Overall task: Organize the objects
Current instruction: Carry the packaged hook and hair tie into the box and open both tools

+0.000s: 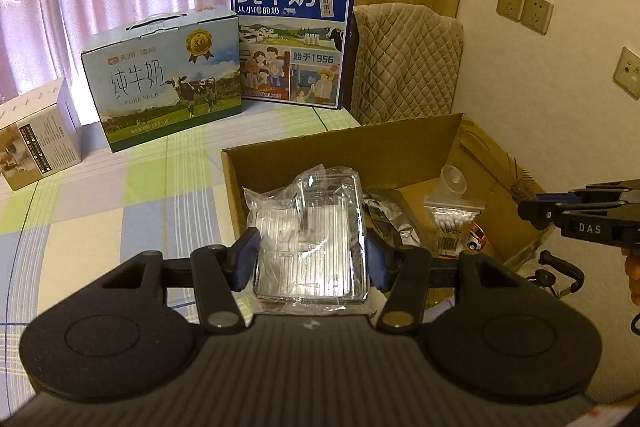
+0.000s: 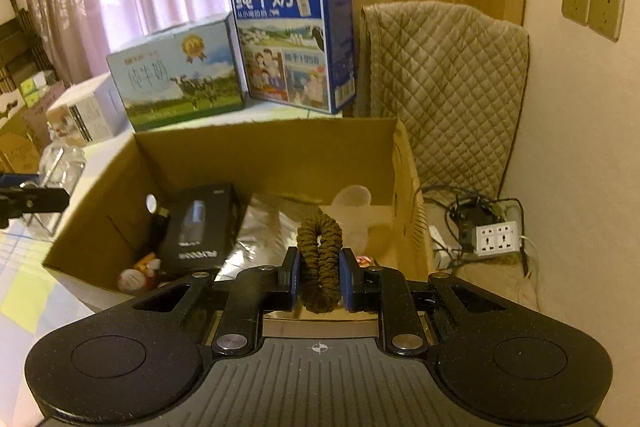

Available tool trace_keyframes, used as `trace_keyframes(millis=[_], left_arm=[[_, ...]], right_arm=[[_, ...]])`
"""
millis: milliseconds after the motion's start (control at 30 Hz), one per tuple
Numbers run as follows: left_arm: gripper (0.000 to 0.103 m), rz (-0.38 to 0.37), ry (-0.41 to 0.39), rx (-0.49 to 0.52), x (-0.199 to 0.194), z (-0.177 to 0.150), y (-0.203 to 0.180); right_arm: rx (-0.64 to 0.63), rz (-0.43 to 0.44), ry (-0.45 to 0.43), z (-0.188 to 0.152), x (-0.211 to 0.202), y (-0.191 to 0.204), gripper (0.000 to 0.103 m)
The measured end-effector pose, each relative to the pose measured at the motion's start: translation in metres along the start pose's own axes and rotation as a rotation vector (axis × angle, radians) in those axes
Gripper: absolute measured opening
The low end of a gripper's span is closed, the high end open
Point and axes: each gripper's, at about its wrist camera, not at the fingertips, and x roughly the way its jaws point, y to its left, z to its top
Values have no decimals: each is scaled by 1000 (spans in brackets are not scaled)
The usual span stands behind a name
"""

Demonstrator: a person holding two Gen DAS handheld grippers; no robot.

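Two handheld grippers are each clamped on something above an open brown cardboard box that sits on a checked pastel tablecloth. The left gripper pinches a clear ribbed plastic case in a crinkled transparent wrapper between its blue-padded fingers; the case hangs over the box's near left edge, tilted away from the camera. The right gripper squeezes a brown fuzzy looped hair tie, which stands upright between the pads just above the box's near rim.

Inside the box lie a black rectangular carton with a product picture, a crumpled silver foil pouch, a zip bag of cotton swabs, a translucent small cup and what seems to be a small figurine, though it is blurred.

Behind the box, on the cloth, stand a pale blue milk carton with a cow and a taller dark blue milk carton, side by side. A quilted beige cover drapes something to the right, near the wall.
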Motion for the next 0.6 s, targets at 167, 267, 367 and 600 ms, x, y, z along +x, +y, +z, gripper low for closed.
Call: trace_keyframes(millis=[167, 267, 367, 600], left_arm=[[51, 10, 15, -5, 10, 3, -4], [51, 12, 23, -3, 16, 6, -7], [51, 11, 30, 1, 23, 8, -12], [51, -5, 53, 17, 39, 13, -25]], right_arm=[[-8, 10, 28, 2, 12, -9, 17], [-12, 9, 46, 4, 19, -14, 17], [-21, 21, 63, 6, 24, -18, 17], [-47, 29, 45, 8, 28, -21, 41]])
